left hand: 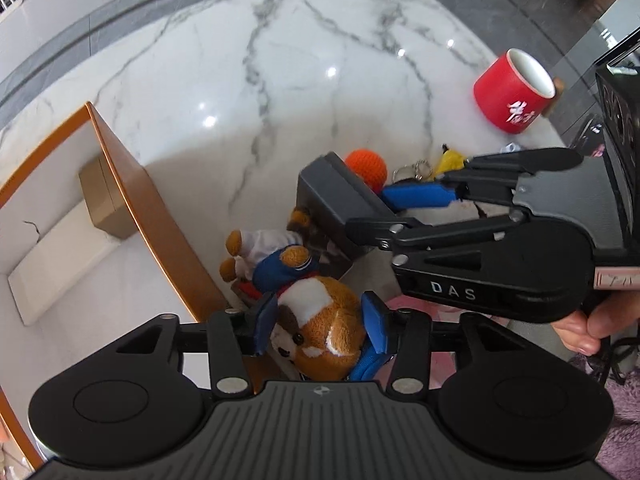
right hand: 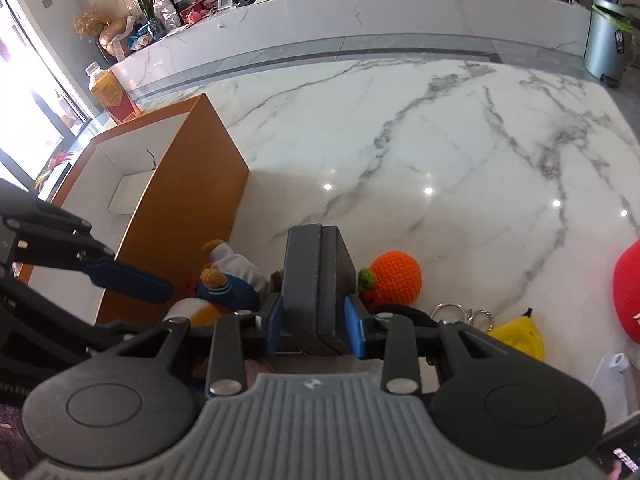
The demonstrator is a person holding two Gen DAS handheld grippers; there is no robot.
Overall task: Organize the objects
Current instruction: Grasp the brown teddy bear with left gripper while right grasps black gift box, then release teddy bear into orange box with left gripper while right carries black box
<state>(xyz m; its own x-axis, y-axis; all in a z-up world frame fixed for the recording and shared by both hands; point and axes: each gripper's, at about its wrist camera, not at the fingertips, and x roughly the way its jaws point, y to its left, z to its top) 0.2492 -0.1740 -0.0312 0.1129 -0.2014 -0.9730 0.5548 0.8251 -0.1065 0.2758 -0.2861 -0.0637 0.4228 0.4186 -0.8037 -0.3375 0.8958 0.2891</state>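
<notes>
My left gripper (left hand: 318, 326) is shut on the head of a brown and white plush dog (left hand: 316, 328) in blue and white clothes, held next to the orange box (left hand: 132, 184). My right gripper (right hand: 316, 320) is shut on a dark grey box (right hand: 318, 276), just right of the plush dog (right hand: 232, 284); it also shows in the left wrist view (left hand: 340, 200). The orange box (right hand: 176, 200) has a white inside with a tan case (left hand: 102, 196) in it.
An orange crocheted fruit (right hand: 396, 276), key rings (right hand: 460, 314) and a yellow item (right hand: 520, 338) lie on the white marble table (right hand: 420, 140). A red mug (left hand: 516, 90) stands at the far right. A long marble counter (right hand: 360, 12) with clutter runs along the back.
</notes>
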